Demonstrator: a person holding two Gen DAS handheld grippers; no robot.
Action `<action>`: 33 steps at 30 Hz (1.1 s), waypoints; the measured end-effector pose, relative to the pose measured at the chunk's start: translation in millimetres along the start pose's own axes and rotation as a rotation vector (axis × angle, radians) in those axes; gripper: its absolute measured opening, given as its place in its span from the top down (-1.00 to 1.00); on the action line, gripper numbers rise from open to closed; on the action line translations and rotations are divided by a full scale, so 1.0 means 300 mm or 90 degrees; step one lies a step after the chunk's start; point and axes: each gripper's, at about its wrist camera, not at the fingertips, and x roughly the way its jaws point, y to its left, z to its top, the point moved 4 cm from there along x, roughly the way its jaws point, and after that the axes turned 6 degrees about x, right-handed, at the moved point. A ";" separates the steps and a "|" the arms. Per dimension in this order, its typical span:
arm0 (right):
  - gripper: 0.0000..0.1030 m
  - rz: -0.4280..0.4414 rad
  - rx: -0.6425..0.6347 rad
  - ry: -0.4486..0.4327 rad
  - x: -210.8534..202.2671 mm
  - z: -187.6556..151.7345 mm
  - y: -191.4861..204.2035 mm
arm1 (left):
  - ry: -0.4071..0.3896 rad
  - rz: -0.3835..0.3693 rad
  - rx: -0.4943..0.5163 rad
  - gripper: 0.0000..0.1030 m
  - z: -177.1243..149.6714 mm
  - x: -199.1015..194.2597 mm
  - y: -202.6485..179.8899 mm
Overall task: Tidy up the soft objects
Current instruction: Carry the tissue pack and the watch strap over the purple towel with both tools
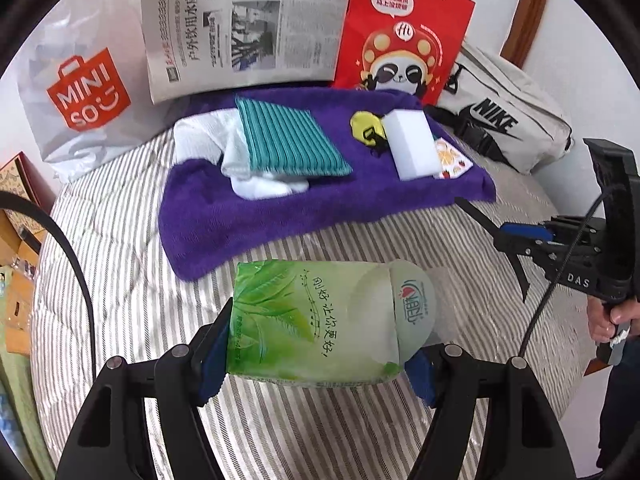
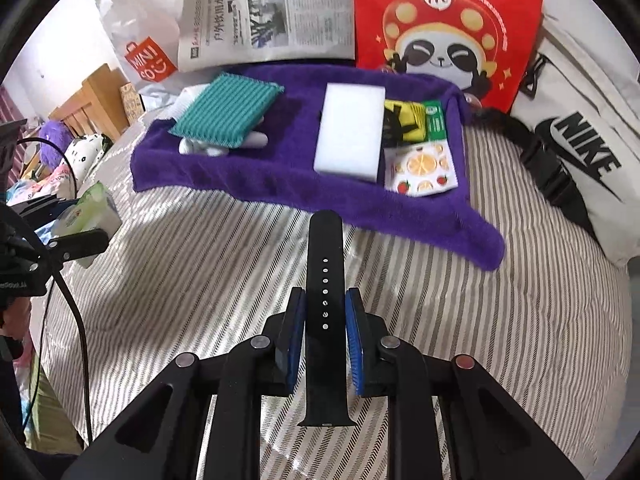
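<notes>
My left gripper (image 1: 320,344) is shut on a green tissue pack (image 1: 320,320), held above the striped bed short of the purple towel (image 1: 224,224). My right gripper (image 2: 325,328) is shut on a black watch strap (image 2: 325,300), pointing at the towel (image 2: 360,204). On the towel lie a teal striped cloth (image 1: 288,140), white socks (image 1: 208,136), a white sponge (image 1: 414,144), a yellow item (image 1: 364,126) and a fruit-print packet (image 1: 454,160). The right wrist view shows the cloth (image 2: 228,114), sponge (image 2: 350,132) and packet (image 2: 424,168). The right gripper shows in the left wrist view (image 1: 492,240).
Behind the towel stand a Miniso bag (image 1: 80,92), a newspaper (image 1: 244,28) and a red panda bag (image 1: 404,36). A white Nike bag (image 1: 500,120) lies at the right. The striped bedcover (image 1: 360,420) spreads in front. Boxes sit off the bed's left edge.
</notes>
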 end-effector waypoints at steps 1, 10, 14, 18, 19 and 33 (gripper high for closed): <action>0.61 0.001 -0.001 -0.002 -0.005 0.007 0.003 | -0.002 0.001 0.000 -0.38 0.012 -0.003 0.002; 0.61 0.010 -0.006 -0.017 -0.028 0.061 0.023 | -0.013 0.004 0.006 -0.38 0.085 0.000 0.008; 0.61 0.008 -0.006 -0.023 -0.034 0.092 0.024 | -0.023 -0.001 0.001 -0.38 0.123 0.003 0.017; 0.61 0.003 -0.002 -0.037 -0.047 0.135 0.015 | -0.033 -0.002 0.008 -0.38 0.169 0.006 0.025; 0.61 -0.001 0.001 -0.041 -0.049 0.146 0.009 | -0.035 -0.002 0.010 -0.38 0.178 0.008 0.027; 0.61 -0.038 0.041 -0.069 -0.014 0.308 -0.097 | -0.050 -0.008 0.005 -0.38 0.326 0.066 0.076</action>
